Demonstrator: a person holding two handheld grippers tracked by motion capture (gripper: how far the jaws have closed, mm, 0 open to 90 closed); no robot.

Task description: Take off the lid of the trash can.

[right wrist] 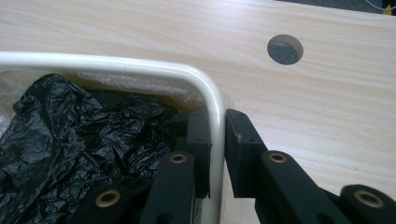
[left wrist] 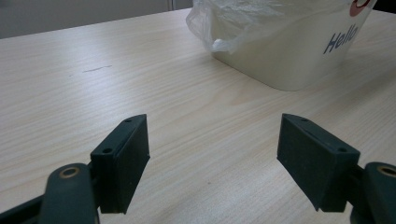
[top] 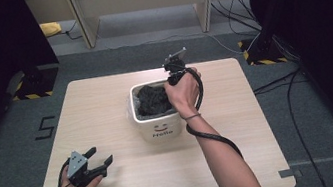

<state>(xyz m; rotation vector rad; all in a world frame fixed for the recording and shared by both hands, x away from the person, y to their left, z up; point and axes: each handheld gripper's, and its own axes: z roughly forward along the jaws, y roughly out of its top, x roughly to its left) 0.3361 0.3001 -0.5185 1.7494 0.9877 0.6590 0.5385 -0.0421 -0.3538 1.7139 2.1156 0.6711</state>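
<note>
- The step in hand looks like getting hold of the white bin (top: 158,125), the one marked "Hello", by its rim; it stands near the middle of the wooden table (top: 107,113) and holds a crumpled black plastic bag (right wrist: 79,130).
- The right gripper (right wrist: 217,149) reaches down at the bin's far right corner, one jaw inside the wall and one outside.
- Its jaws are narrowed onto the white rim (right wrist: 212,107); the pads appear to press the wall from both sides, with a clear liner (left wrist: 224,23) possibly caught between.
- The left gripper (left wrist: 215,158) rests low near the table's front left, jaws wide apart and holding nothing, pointed at the bin but well apart from it.
- Next, the right hand would probably need a firm pinch before it lifts or drags the bin; a thin rim could slip or tip the bin.
</note>
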